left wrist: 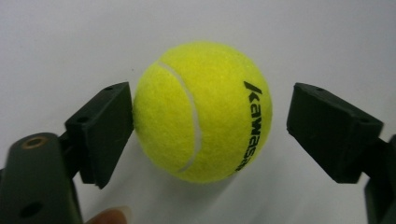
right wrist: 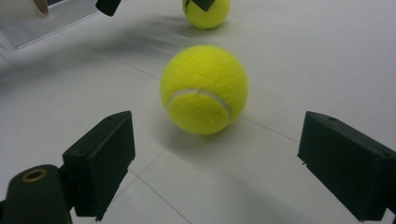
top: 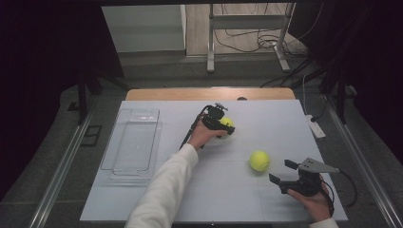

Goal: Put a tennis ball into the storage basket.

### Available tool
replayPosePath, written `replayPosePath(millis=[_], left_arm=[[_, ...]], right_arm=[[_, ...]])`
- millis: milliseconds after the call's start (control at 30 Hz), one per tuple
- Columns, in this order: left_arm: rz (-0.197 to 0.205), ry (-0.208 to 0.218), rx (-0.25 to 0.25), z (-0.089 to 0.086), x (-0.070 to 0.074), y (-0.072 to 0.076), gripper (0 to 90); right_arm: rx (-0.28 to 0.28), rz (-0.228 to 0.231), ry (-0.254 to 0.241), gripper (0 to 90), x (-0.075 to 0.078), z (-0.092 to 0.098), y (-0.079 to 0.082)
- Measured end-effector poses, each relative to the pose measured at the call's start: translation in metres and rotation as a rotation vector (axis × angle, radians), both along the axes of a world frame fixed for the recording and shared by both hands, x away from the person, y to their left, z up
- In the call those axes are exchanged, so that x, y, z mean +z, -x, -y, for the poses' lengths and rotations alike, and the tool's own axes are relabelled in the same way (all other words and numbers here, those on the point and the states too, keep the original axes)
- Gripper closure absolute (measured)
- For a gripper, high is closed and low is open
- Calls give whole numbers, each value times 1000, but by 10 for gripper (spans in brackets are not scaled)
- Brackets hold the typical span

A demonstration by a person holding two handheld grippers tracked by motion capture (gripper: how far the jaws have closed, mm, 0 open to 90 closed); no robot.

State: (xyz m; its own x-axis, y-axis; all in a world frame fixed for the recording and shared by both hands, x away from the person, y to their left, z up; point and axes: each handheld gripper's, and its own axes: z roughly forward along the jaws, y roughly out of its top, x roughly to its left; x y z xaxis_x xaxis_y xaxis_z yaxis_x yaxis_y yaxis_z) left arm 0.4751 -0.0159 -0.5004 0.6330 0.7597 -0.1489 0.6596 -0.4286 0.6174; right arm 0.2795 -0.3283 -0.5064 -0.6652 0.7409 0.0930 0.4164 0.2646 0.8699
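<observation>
Two yellow tennis balls lie on the white table (top: 218, 194). The far ball (top: 227, 122) (left wrist: 203, 109) sits between the jaws of my left gripper (top: 226, 127) (left wrist: 210, 114); the jaw on the left of the left gripper view touches it, while the other stands a small gap away. The near ball (top: 259, 160) (right wrist: 204, 88) rests free on the table, a little ahead of my right gripper (top: 281, 171) (right wrist: 215, 149), whose jaws are spread wide with nothing between them. The far ball (right wrist: 208, 11) also appears at the top of the right gripper view.
A clear plastic tray (top: 117, 137) (right wrist: 42, 21) lies at the table's left side. A wooden edge (top: 209, 93) borders the far side of the table. A white power strip (top: 315, 126) hangs off the right edge.
</observation>
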Motion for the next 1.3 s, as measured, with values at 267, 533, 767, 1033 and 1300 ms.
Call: replayPosePath(millis=[267,533,767,1033,1300], left_arm=[[15,-26,3,2,1,2,268],[25,-29,5,1,3,2,270],[29,-9,-7,-4,7,3,271],[39,15,-21,-8,13,9,271],[61,34,-21,-19,22,18,271]], right_arm=[[-1,0,-1,111,0,1,0],[-3,-1,2,111,0,1,0],[-4,-1,2,111,0,1,0],[-5,2,-1,111,1,1,0],[-7,4,1,111,1,2,0]])
